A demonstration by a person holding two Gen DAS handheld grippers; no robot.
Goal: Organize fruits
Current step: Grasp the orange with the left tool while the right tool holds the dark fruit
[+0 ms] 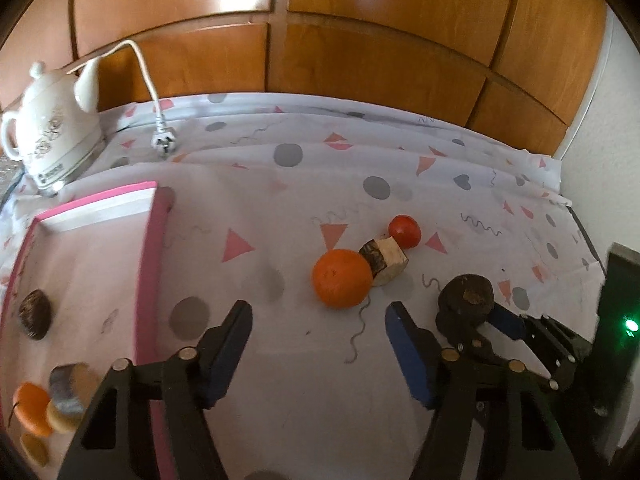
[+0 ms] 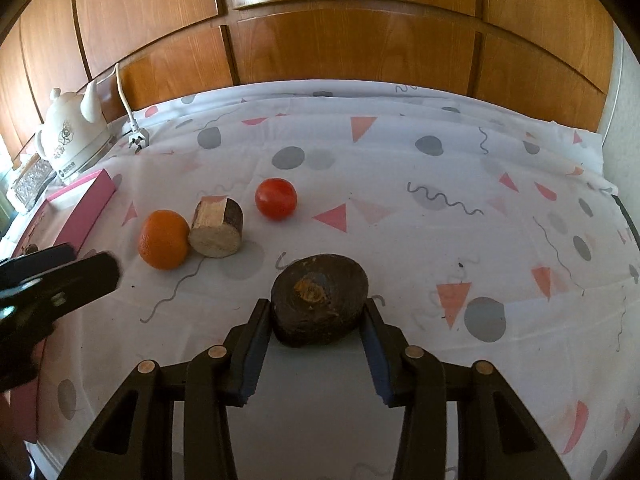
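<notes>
A dark brown fruit [image 2: 320, 300] is clamped between the pads of the right gripper [image 2: 318, 320], just above the patterned tablecloth [image 2: 400, 184]. The left gripper [image 1: 320, 320] is held with its jaws apart and nothing between them; an orange [image 1: 342, 278] lies on the cloth just beyond its fingertips. The orange is seen touching a cut piece of wood [image 1: 386, 260], with a tomato [image 1: 405, 231] just behind. A pink tray [image 1: 150, 264] holding other pieces is seen at the left.
</notes>
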